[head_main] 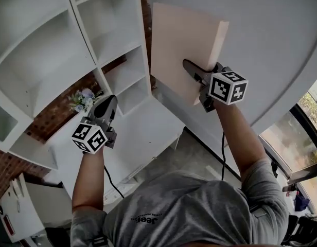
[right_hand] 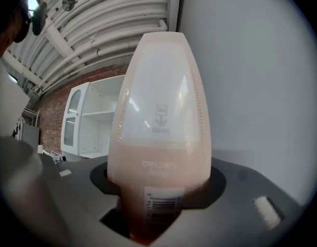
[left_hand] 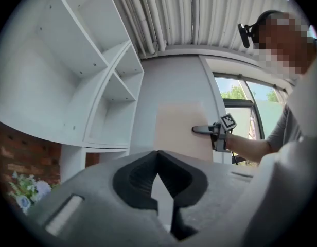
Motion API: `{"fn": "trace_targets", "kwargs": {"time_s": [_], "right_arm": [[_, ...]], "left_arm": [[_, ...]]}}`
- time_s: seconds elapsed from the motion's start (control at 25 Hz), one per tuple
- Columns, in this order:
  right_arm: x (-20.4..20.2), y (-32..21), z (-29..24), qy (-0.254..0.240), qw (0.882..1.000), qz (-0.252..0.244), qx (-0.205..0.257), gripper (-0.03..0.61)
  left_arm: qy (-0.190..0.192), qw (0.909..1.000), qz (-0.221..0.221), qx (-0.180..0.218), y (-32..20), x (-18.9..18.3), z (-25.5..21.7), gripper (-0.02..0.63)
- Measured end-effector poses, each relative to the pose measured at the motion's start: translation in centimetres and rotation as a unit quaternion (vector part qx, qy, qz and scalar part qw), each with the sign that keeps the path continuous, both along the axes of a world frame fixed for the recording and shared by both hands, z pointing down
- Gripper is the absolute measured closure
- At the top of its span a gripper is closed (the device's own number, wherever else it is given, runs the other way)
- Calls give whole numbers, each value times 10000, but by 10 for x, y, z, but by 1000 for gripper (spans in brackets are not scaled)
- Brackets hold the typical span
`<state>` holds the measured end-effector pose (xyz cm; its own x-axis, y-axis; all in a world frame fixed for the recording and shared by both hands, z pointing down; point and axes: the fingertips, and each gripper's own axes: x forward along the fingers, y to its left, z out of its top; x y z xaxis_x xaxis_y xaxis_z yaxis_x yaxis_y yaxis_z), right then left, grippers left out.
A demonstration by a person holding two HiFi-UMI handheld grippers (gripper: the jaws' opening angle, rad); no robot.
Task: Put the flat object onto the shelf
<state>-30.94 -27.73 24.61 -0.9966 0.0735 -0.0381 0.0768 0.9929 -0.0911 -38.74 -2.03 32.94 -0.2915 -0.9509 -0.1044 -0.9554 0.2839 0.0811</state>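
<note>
Pale pink flat object (head_main: 183,50), white shelf (head_main: 45,60), black-and-white marker cube (head_main: 228,88), red brick wall (head_main: 58,107).

The flat object (right_hand: 161,138) fills the middle of the right gripper view and covers much of the wall (right_hand: 261,86) behind it. Its near end is lost from sight between the right tongs (right_hand: 157,212). The pale print and the barcode (right_hand: 161,202) on it are too soft to read. In the head view the white shelf unit (head_main: 55,50) runs off the top and left edges. The left tongs (head_main: 110,101) partly cover the flowers (head_main: 82,101). The small things (head_main: 295,199) at the lower right edge are perhaps bottles.
</note>
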Motion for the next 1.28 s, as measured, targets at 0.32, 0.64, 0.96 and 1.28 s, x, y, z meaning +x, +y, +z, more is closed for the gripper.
{"fn": "trace_targets", "kwargs": {"time_s": [0.32, 0.64, 0.96, 1.28], "right_arm": [[-111, 55, -34, -105, 9952, -701, -672, 290], [-161, 60, -41, -162, 9802, -827, -1792, 290], [-179, 59, -42, -196, 9666, -836, -2416, 290], [-191, 65, -51, -172, 9519, -1020, -2883, 290]], "left_arm": [[-6, 9971, -764, 48, 91, -37, -5, 615], [-31, 9940, -1089, 91, 138, -53, -6, 615], [-7, 9941, -1077, 136, 147, -61, -5, 615], [30, 9947, -1021, 103, 145, -73, 2, 615]]}}
